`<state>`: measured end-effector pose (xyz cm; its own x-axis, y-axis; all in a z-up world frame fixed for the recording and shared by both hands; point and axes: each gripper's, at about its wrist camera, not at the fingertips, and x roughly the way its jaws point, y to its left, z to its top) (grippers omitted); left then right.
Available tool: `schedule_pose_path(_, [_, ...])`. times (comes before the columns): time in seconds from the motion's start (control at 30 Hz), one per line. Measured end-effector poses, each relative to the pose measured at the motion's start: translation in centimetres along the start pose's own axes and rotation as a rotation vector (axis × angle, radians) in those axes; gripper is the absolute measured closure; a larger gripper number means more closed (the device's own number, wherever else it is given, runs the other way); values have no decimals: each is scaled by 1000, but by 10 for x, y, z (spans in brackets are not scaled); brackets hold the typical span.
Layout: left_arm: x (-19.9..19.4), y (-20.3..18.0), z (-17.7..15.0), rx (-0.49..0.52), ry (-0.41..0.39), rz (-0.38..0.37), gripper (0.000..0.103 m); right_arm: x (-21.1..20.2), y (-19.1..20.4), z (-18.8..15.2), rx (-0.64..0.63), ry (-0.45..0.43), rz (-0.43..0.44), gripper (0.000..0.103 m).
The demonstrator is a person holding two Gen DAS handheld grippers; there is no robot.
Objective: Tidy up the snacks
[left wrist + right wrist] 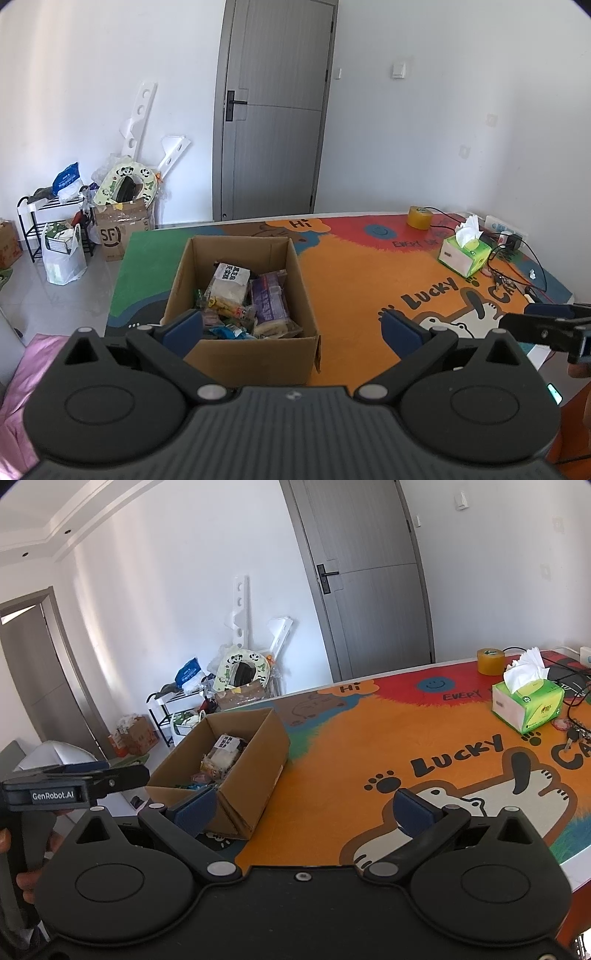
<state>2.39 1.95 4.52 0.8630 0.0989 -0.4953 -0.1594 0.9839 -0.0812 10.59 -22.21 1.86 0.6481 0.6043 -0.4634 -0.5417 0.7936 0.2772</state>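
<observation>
An open cardboard box (255, 354) stands on the colourful table mat (354, 280). It holds several snack packets, among them a white packet (229, 282) and a purple packet (269, 297). My left gripper (291, 326) is open and empty, just above the box's near edge. My right gripper (303, 810) is open and empty, over the mat to the right of the box (255, 753). The snacks (219, 758) show inside the box in the right wrist view. The left gripper's body (74, 782) shows at the left there.
A green tissue box (463, 254), a yellow tape roll (419, 217), keys and cables with a power strip (506, 230) lie at the mat's far right. A rack, bags and a carton (120, 230) stand on the floor by the grey door (275, 110).
</observation>
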Motion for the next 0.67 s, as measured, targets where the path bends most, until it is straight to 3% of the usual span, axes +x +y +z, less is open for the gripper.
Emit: schedule_pose_path(0.67, [-1,-1,-2,-6,-8,0,1,4,2,-1,-3,16,-4,0])
